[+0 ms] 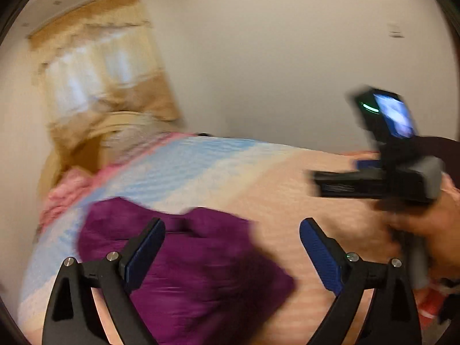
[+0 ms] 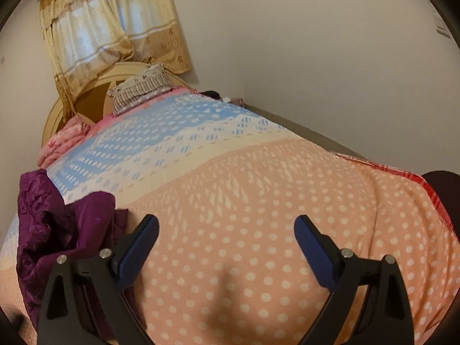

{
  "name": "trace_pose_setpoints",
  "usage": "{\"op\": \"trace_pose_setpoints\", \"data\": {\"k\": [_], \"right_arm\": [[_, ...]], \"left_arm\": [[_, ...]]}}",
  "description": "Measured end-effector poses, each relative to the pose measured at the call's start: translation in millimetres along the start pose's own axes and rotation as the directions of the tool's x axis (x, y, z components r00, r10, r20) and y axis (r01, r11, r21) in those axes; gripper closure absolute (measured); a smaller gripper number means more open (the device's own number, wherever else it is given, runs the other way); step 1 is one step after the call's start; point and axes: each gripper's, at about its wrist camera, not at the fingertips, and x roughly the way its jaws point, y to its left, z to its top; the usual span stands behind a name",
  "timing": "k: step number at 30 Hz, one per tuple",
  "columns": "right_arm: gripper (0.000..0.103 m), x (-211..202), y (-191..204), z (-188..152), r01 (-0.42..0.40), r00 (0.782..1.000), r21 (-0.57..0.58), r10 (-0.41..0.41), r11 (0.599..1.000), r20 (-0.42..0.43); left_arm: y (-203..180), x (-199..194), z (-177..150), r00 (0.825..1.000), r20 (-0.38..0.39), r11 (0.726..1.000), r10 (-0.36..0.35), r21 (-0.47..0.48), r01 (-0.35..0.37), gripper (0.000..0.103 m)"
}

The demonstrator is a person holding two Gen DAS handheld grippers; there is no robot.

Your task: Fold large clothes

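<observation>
Purple garment [image 1: 184, 261] lay in a crumpled heap at the lower middle of my left wrist view, shiny and creased, no clean edge or sleeve that I could pick out. In my right wrist view the same heap sat at the lower left edge of frame, bunched on the blanket [image 2: 258, 201].

My left gripper [image 1: 232, 230] hung above the heap with its jaws spread wide and nothing between them; the left blue pad [image 1: 143, 256] overlapped the cloth in the picture, but I could not tell whether it touched. My right gripper [image 2: 226, 225] was likewise wide open and empty over the pink dotted part of the blanket, the garment just beside its left finger. In the left wrist view I saw the right gripper's body at the right side of frame, held in the person's right hand [image 1: 425, 230].

Farther up, the blanket ran from pink dots to cream to blue bands. A striped pillow [image 2: 141, 89] rested against the rounded headboard [image 2: 86, 97] at upper left, with the curtain [image 2: 109, 20] above it.

Left wrist view was heavily motion-blurred, so the garment's folds and the blanket pattern were smeared. The garment's lower part was cut off behind the gripper bodies in both views.
</observation>
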Motion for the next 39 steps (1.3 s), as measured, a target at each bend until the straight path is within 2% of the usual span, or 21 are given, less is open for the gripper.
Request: {"op": "trace_pose_setpoints", "data": {"k": [1,2,5,7,8,9,10,11,13,18,19,20,21,23,25,26,28,31,34,36,39], "right_arm": [[0.01,1.5,-0.4,-0.8,-0.004,1.0,0.0,0.004,1.0,-0.008],[0.01,3.2,1.0,-1.3,-0.015,1.0,0.0,0.015,1.0,-0.017],[0.011,9.3,18.9,-2.6,-0.063,0.997,-0.02,0.062,0.998,-0.043],[0.011,10.0,40.2,0.0,-0.1,0.994,-0.057,0.097,0.993,-0.047],[0.013,9.6,55.2,3.4,-0.128,0.991,-0.082,0.123,0.988,-0.054],[0.018,8.4,70.8,7.6,-0.155,0.987,-0.109,0.149,0.982,-0.06],[0.025,5.8,92.1,15.0,-0.183,0.982,-0.146,0.175,0.972,-0.065],[0.029,4.2,107.6,19.5,-0.208,0.978,-0.169,0.198,0.963,-0.07],[0.043,0.8,152.0,34.4,-0.25,0.968,-0.242,0.235,0.938,-0.091],[0.044,20.9,241.6,49.8,-0.3,0.951,-0.337,0.252,0.893,-0.181],[0.045,28.5,254.9,48.8,-0.301,0.95,-0.359,0.244,0.883,-0.196],[0.046,39.9,265.0,46.3,-0.293,0.951,-0.379,0.225,0.878,-0.214],[0.051,51.2,267.2,43.6,-0.286,0.95,-0.38,0.208,0.88,-0.232],[0.053,73.9,257.0,34.7,-0.273,0.944,-0.358,0.176,0.893,-0.279],[0.053,90.8,233.2,22.6,-0.237,0.945,-0.345,0.133,0.908,-0.298],[0.053,95.9,222.1,17.6,-0.227,0.943,-0.332,0.122,0.916,-0.309],[0.053,106.0,195.1,8.0,-0.212,0.937,-0.292,0.109,0.933,-0.332],[0.053,119.7,159.0,-4.8,-0.184,0.932,-0.237,0.092,0.954,-0.35],[0.053,122.6,136.6,-11.4,-0.17,0.931,-0.192,0.094,0.967,-0.352],[0.053,121.0,132.0,-15.9,-0.163,0.933,-0.187,0.09,0.969,-0.348],[0.053,123.4,125.8,-20.6,-0.168,0.937,-0.175,0.102,0.97,-0.334]], "left_arm": [[9.8,2.0,-0.1,1.0,-0.009,1.0,0.021,-0.011,-0.021,0.008],[38.1,7.3,-3.5,0.996,-0.034,0.995,0.079,-0.051,-0.081,0.008],[105.2,25.4,-19.4,0.974,-0.125,0.963,0.19,-0.17,-0.21,0.008],[152.1,40.4,-36.0,0.95,-0.193,0.926,0.243,-0.245,-0.287,0.008],[178.1,51.2,-47.6,0.923,-0.26,0.895,0.285,-0.273,-0.353,0.008],[192.3,56.1,-55.4,0.902,-0.296,0.87,0.314,-0.29,-0.398,0.008],[208.0,59.9,-64.0,0.889,-0.319,0.844,0.328,-0.323,-0.428,0.008],[219.7,64.3,-70.1,0.888,-0.329,0.828,0.321,-0.359,-0.432,0.008],[233.1,72.1,-79.6,0.874,-0.367,0.783,0.32,-0.416,-0.462,0.008],[242.5,103.4,-93.9,0.846,-0.406,0.714,0.345,-0.472,-0.518,0.008],[246.0,112.1,-95.7,0.848,-0.406,0.707,0.341,-0.484,-0.516,0.008],[248.5,122.8,-96.4,0.864,-0.393,0.705,0.314,-0.513,-0.489,0.008],[247.0,132.1,-96.9,0.876,-0.38,0.71,0.297,-0.526,-0.468,0.008],[237.2,142.7,-89.6,0.896,-0.349,0.732,0.276,-0.528,-0.431,0.008],[215.8,153.6,-75.0,0.926,-0.293,0.789,0.239,-0.498,-0.361,0.008],[205.1,158.3,-68.1,0.934,-0.275,0.817,0.228,-0.467,-0.337,0.008],[175.9,167.1,-54.9,0.937,-0.252,0.864,0.241,-0.384,-0.325,0.008],[145.5,185.9,-43.7,0.951,-0.236,0.906,0.199,-0.325,-0.27,0.008],[104.4,209.8,-34.0,0.95,-0.254,0.955,0.18,-0.185,-0.23,0.008],[86.4,216.5,-29.9,0.95,-0.245,0.969,0.191,-0.11,-0.223,0.008],[81.9,223.0,-32.3,0.95,-0.24,0.971,0.198,-0.088,-0.224,0.008]]}}
